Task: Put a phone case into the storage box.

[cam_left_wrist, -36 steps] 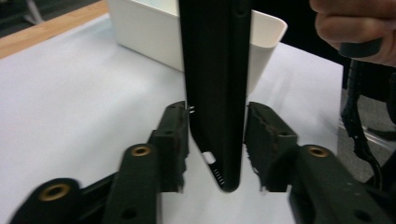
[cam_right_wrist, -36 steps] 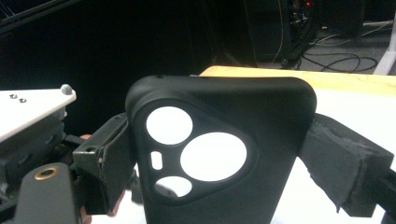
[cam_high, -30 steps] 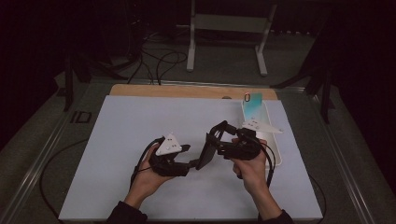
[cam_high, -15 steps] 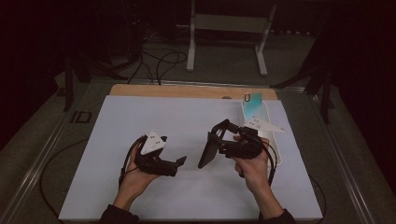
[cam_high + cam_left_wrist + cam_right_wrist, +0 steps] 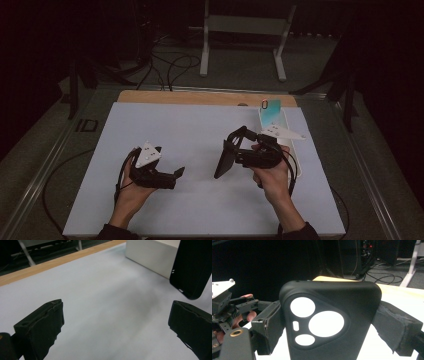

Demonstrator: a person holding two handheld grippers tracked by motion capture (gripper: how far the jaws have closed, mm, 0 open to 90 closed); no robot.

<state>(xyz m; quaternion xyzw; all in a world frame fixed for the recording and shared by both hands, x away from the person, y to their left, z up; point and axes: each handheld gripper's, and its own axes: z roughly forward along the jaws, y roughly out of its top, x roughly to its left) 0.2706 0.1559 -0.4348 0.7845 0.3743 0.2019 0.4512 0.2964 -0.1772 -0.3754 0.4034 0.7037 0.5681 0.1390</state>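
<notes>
- Left gripper near the mat's front-left, jaws just opened wide, nothing between them.
- Phone case lies to its right, held off the mat, long axis tilted steeply, lower end nearest those empty jaws.
- Right gripper clamps the case's sides at the camera-cutout end.
- White box sits by the right edge.

The worktop has a pale, white cover, and a strip of bare wood shows along its far edge. Behind it the grey floor carries loose black cables and a white metal stand on two legs. The room around is very dark.
</notes>
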